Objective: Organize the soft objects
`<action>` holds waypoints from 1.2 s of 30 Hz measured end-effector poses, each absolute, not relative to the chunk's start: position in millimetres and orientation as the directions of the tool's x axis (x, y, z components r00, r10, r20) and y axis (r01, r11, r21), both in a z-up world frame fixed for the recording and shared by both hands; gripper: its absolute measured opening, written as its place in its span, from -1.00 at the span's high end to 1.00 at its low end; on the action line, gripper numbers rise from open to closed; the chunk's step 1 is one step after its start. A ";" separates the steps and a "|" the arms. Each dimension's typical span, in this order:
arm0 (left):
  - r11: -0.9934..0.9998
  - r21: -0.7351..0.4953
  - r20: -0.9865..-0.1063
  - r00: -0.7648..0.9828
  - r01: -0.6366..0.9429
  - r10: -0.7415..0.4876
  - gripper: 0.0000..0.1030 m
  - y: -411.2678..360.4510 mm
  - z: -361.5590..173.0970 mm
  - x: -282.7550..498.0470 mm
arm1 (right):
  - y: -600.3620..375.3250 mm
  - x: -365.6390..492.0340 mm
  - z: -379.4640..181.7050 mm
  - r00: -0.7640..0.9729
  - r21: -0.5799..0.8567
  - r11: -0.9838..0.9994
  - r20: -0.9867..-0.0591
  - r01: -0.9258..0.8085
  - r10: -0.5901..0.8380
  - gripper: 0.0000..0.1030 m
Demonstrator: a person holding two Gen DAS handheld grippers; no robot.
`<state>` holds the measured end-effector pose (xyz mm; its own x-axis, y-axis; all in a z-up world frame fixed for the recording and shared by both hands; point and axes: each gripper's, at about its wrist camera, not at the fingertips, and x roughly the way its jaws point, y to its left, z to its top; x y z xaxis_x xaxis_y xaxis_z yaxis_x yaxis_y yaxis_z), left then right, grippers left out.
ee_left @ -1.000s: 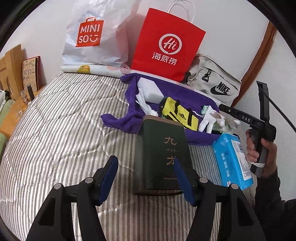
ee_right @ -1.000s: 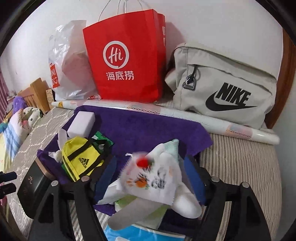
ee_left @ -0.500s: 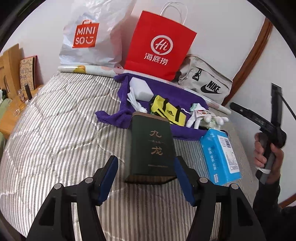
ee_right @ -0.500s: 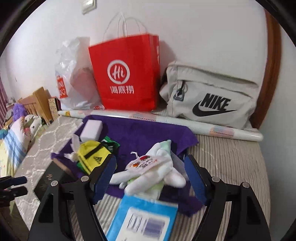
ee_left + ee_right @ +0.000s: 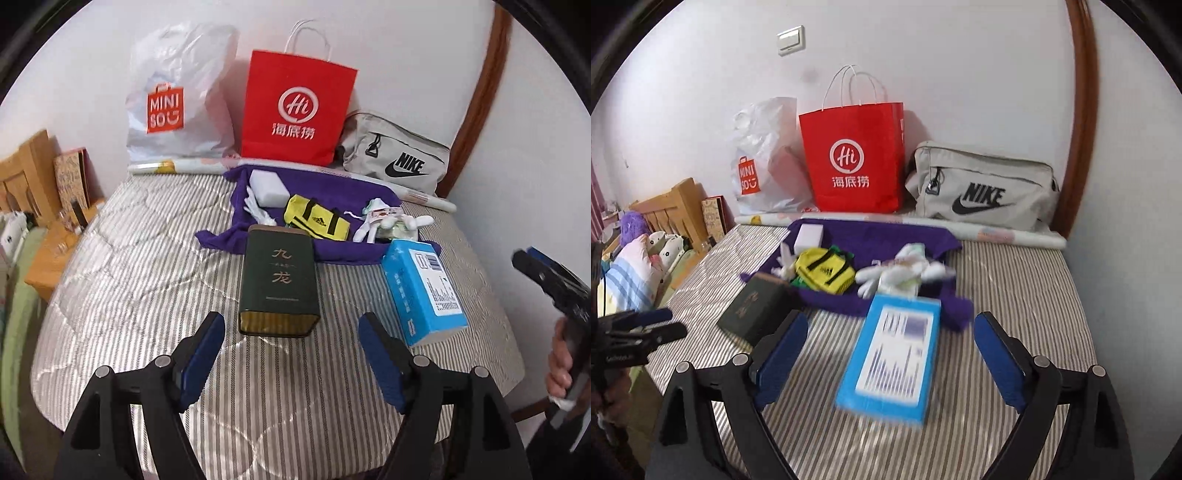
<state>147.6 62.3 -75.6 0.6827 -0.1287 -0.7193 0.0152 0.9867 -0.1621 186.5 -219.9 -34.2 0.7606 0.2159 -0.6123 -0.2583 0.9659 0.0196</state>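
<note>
Two grippers sit in your hands, both angled down over the striped mattress (image 5: pixel 155 280) and both holding nothing. Your left gripper (image 5: pixel 291 345) has just been opening its jaws; they stand apart with nothing between the blue pads, just short of the near end of the dark green tin (image 5: pixel 279 282), which lies flat in front of them. Your right gripper (image 5: pixel 890 354) has also just been opening and stands wide, its pads either side of the blue tissue pack (image 5: pixel 894 354) without touching it; that view is blurred, so finer detail is lost. In the left view your right hand (image 5: pixel 561 369) grips its handle at the mattress's right edge. The soft things lie on one purple towel (image 5: pixel 332 184) beyond the tin: one white sponge block (image 5: pixel 267 188), one yellow Adidas mini bag (image 5: pixel 317 219), one white plush toy (image 5: pixel 384 221) and a small white glove-like piece (image 5: pixel 256 210). Against the wall stand three bags: one Miniso plastic bag (image 5: pixel 177 99), one red paper bag (image 5: pixel 295 110) and one grey Nike bag (image 5: pixel 395 162).
</note>
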 end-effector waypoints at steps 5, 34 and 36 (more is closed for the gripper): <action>0.991 -0.129 -0.693 0.712 0.034 -0.115 -0.62 43.5 -56.6 122.8 | -223.2 141.1 -31.2 0.766 0.024 0.972 -0.610 -0.235 0.201 -0.77; 0.999 -0.047 -0.629 0.777 0.004 -0.032 -0.82 -3.7 -18.8 41.8 | -241.6 38.4 -21.1 0.805 0.073 0.979 -0.559 -0.192 0.200 -0.87; 0.999 -0.046 -0.626 0.779 0.006 -0.034 -0.82 -3.8 -17.6 39.0 | -241.8 36.0 -20.1 0.807 0.073 0.979 -0.556 -0.192 0.200 -0.87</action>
<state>39.0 -3.8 -17.6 0.7794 -0.0338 -0.6256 0.0061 0.9989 -0.0464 36.0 -241.8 -20.1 0.8068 0.1998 -0.5561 -0.1921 0.9787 0.0730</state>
